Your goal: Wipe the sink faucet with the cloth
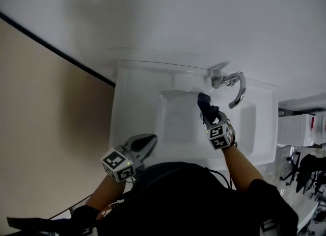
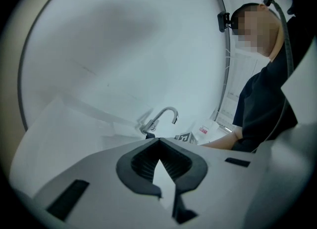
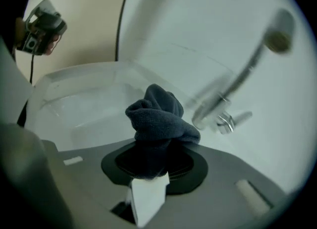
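Faucet (image 1: 239,93): chrome gooseneck on far rim of sink (image 1: 133,102). Cloth (image 1: 204,101) dark, bunched, just short of faucet base, no contact visible; clenched in right gripper (image 1: 209,112) fingers. Wiping likely all left to do. Left gripper (image 1: 148,140) well away from faucet, fingers pressed together, empty. Nothing seen lying inside sink.

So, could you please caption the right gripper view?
Right gripper clamps a bunched dark cloth, faucet just beyond, over the sink.
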Demonstrator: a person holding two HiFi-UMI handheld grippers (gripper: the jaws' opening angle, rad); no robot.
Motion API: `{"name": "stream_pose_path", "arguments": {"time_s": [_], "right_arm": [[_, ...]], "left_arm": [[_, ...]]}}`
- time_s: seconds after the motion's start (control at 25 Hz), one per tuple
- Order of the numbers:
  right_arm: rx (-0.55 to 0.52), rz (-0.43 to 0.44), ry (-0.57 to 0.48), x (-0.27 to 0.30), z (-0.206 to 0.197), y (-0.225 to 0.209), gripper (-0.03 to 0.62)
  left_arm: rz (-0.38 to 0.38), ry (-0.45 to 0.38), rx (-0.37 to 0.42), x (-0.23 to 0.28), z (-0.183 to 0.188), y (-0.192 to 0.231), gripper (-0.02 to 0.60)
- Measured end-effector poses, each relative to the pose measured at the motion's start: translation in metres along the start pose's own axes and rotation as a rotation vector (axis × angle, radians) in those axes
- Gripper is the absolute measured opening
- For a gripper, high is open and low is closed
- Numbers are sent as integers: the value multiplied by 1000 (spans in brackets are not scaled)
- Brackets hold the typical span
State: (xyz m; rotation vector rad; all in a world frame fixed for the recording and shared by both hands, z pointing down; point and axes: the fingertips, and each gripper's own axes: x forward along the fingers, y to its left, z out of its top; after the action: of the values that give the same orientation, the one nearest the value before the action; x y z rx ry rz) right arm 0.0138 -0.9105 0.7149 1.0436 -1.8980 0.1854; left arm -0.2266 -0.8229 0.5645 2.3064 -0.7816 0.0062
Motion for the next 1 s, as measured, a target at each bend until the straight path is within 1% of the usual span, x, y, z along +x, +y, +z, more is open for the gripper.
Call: {"name": "stream_pose_path", "arguments": {"time_s": [0.08,0.16,0.24,0.32,0.44,0.52,0.56,0.64,0.68,0.72,0.84,0.88,0.96,1.0], "right_arm": [[117,-38,-58,-5,-17,-35,109],[172,-75,-134,-9,-15,-71,109],[158,-103,-225,-7,-2,-103,109],[154,-115,-308,-6,19,-128,109],[171,-104,-369,-5,41,-152,109],[140,-66,-363,5,37,-150,109],[112,-31,-330,13,30,-141,107],[-13,41,-216,36,12,-109,106],[-72,60,-172,49,4,-96,106],[-84,68,-153,57,1,-89,106],[45,96,-183,59,5,-94,106],[60,100,-204,52,7,-97,106],[95,80,-255,31,4,-113,106],[138,60,-284,18,3,-127,106]], "left_arm": [[4,17,12,12,-6,-12,0],[18,31,30,24,-10,-23,0],[43,34,49,33,-8,-32,0],[61,20,55,43,-4,-39,0],[74,5,54,61,1,-53,0],[89,7,55,70,4,-59,0],[97,10,53,75,5,-62,0],[108,19,53,83,4,-68,0],[110,25,56,87,2,-71,0],[109,30,58,91,1,-75,0],[100,50,69,99,-1,-85,0],[97,54,73,100,-1,-87,0],[90,55,75,101,-3,-89,0],[89,55,75,101,-2,-88,0]]}}
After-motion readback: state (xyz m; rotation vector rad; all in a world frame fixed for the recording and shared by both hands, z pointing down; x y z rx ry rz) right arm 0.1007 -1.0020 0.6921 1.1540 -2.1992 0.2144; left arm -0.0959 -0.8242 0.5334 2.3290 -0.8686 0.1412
